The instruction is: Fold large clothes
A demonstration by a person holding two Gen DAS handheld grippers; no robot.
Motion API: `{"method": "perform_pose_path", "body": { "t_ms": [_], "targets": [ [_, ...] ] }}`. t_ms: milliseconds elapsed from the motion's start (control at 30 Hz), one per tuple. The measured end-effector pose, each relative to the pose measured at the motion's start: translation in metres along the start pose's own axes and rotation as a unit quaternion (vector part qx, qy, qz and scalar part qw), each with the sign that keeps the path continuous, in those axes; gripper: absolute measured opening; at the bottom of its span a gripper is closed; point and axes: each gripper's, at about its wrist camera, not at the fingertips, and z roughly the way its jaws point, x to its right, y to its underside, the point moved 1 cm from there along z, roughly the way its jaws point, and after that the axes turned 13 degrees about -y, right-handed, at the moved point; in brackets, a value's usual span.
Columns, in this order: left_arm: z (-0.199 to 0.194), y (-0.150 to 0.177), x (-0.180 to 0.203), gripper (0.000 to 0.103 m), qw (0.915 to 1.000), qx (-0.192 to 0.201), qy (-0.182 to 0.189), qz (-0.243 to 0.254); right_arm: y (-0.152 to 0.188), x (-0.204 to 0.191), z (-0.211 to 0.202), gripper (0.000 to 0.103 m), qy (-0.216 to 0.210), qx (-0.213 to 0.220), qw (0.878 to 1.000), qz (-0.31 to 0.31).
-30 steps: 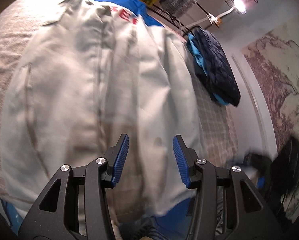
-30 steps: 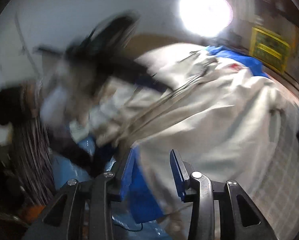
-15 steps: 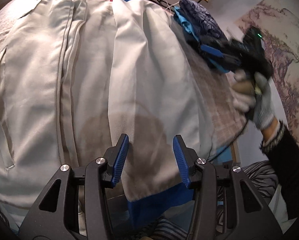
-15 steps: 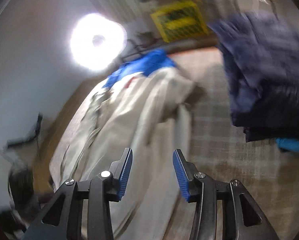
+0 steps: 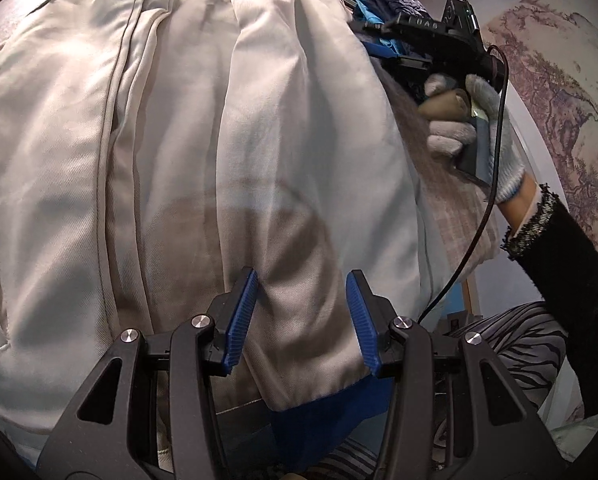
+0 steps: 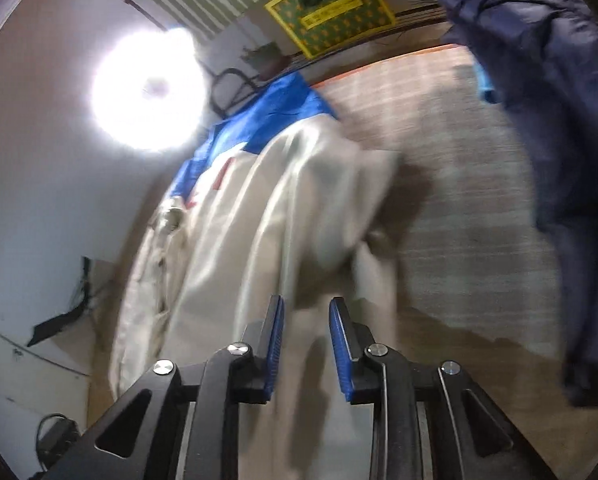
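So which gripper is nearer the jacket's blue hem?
Left. The left gripper hangs open right above the blue hem; the right gripper, also open, is farther up the jacket's right edge.

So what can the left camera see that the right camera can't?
Only the left wrist view shows the gloved right hand holding the right gripper's handle, its black cable, the painted wall picture and the jacket's blue hem.

Only the right wrist view shows the bright lamp, the yellow sign and the open right gripper, hovering over the jacket's edge.

Both show the pale grey jacket with red letters, spread on the checked bedcover, and the dark blue quilted clothes beside it. The left gripper is open.
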Motion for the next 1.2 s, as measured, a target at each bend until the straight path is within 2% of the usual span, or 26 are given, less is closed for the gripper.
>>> {"method": "perform_pose_path", "body": {
  "t_ms": [67,167,233,300,333,367,433,533,633,700,767,800,933,1100,1200],
  "targets": [
    [0.0,0.001,-0.001,0.047,1.0,0.0,0.002,0.0,-0.005,0.005,0.003,0.04,-0.002,0.016,1.0,0.013],
    [-0.002,0.002,0.002,0.047,1.0,0.0,-0.002,0.006,-0.013,0.015,0.012,0.04,0.029,0.025,0.999,0.025],
    [-0.001,0.002,0.003,0.047,1.0,0.0,-0.001,0.008,-0.018,0.023,0.015,0.038,0.02,0.039,0.998,0.045],
    [0.0,0.003,0.005,0.047,1.0,0.0,0.001,0.008,-0.023,0.025,0.016,0.027,0.008,0.049,0.998,0.049],
    [-0.001,0.003,0.004,0.047,1.0,-0.001,0.001,0.006,-0.026,0.022,0.017,0.016,0.013,0.048,0.998,0.044],
    [-0.002,0.003,0.003,0.047,1.0,-0.001,0.001,0.005,-0.029,0.014,0.015,0.01,0.023,0.049,0.998,0.03],
    [-0.001,0.002,0.003,0.047,1.0,-0.001,0.0,0.004,-0.036,-0.005,0.008,0.005,0.05,0.046,0.998,-0.013],
    [0.0,0.001,0.006,0.048,1.0,0.0,0.002,0.002,-0.054,-0.04,-0.004,0.004,0.133,0.046,0.986,-0.092],
    [0.001,0.002,0.012,0.049,0.9999,0.0,0.003,0.01,-0.06,-0.043,-0.004,0.004,0.187,0.048,0.975,-0.107],
    [-0.001,0.003,0.016,0.049,0.9998,-0.004,0.011,0.014,-0.058,-0.031,0.011,0.007,0.221,0.027,0.97,-0.1],
    [-0.007,0.003,0.02,0.049,0.9996,-0.002,0.024,0.013,-0.054,-0.02,0.021,0.019,0.248,-0.002,0.964,-0.096],
    [-0.013,0.002,0.02,0.049,0.9996,0.012,0.024,0.011,-0.053,-0.018,0.019,0.021,0.256,-0.003,0.962,-0.099],
    [-0.03,-0.005,0.01,0.05,0.9977,0.065,-0.017,-0.004,-0.054,-0.029,-0.006,0.027,0.219,0.018,0.97,-0.1],
    [-0.017,-0.008,-0.012,0.051,0.996,0.048,-0.049,-0.058,-0.034,-0.049,-0.03,0.029,0.164,0.012,0.98,-0.108],
    [-0.012,-0.008,-0.02,0.051,0.9957,0.033,-0.035,-0.08,-0.017,-0.064,-0.042,0.029,0.123,0.001,0.987,-0.106]
  ]
}}
